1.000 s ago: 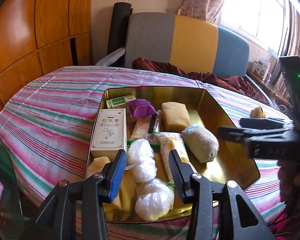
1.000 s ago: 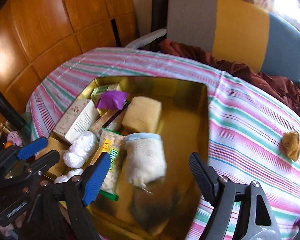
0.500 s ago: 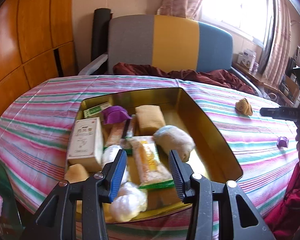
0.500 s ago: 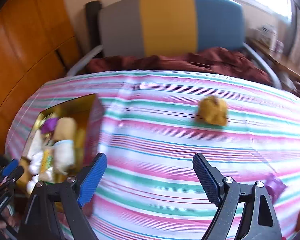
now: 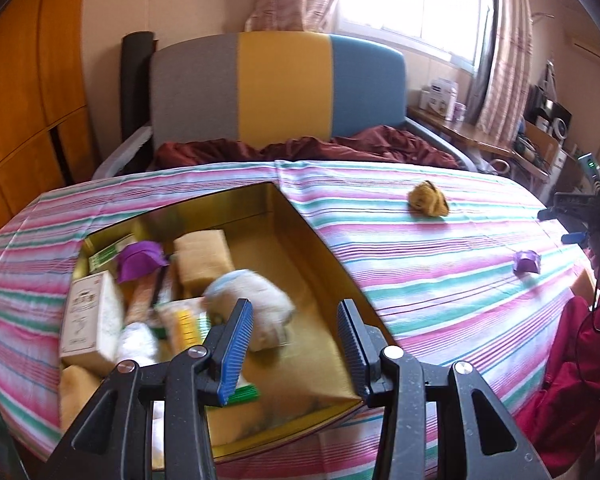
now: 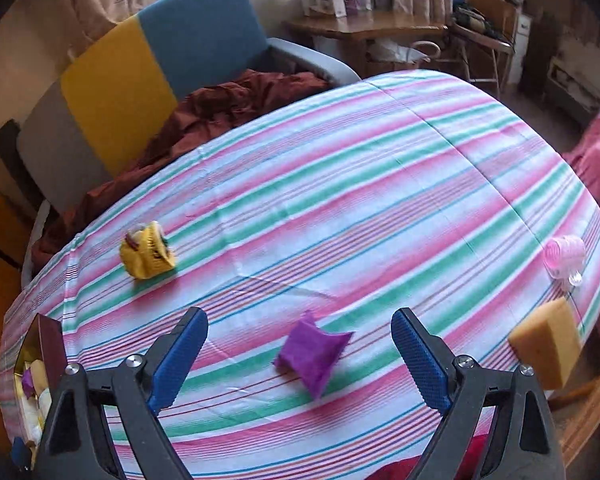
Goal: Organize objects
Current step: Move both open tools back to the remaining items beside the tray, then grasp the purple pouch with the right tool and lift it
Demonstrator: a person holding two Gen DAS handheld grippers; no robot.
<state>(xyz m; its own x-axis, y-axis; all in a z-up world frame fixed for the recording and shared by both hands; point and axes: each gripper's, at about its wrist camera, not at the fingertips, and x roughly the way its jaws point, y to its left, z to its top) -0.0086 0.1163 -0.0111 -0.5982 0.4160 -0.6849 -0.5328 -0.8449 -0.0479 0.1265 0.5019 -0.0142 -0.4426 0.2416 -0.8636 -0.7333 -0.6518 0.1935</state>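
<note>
A gold tin (image 5: 324, 248) on the striped tablecloth holds a white box (image 5: 88, 316), a purple packet (image 5: 140, 256), a tan sponge (image 5: 204, 256), a rolled cream towel (image 5: 252, 300) and snack packs. My left gripper (image 5: 294, 344) hovers over the tin's near end, jaws apart and empty. My right gripper (image 6: 300, 356) hangs above a second purple packet (image 6: 312, 354) lying on the cloth. Its jaws are opening wide and touch nothing. A yellow plush toy (image 6: 148, 252) lies further back. The left wrist view shows that right gripper (image 5: 560, 224) at the table's right edge.
Another tan sponge (image 6: 548, 350) and a pink clear roller (image 6: 564, 258) sit near the table's right rim. A grey, yellow and blue chair (image 5: 280, 84) with a maroon cloth (image 5: 300, 148) stands behind the table. A wooden desk (image 6: 380, 28) is beyond.
My right gripper swung from above the tin across the table to over the loose purple packet, rolling and widening its jaws. My left gripper drifted sideways above the tin, jaws unchanged.
</note>
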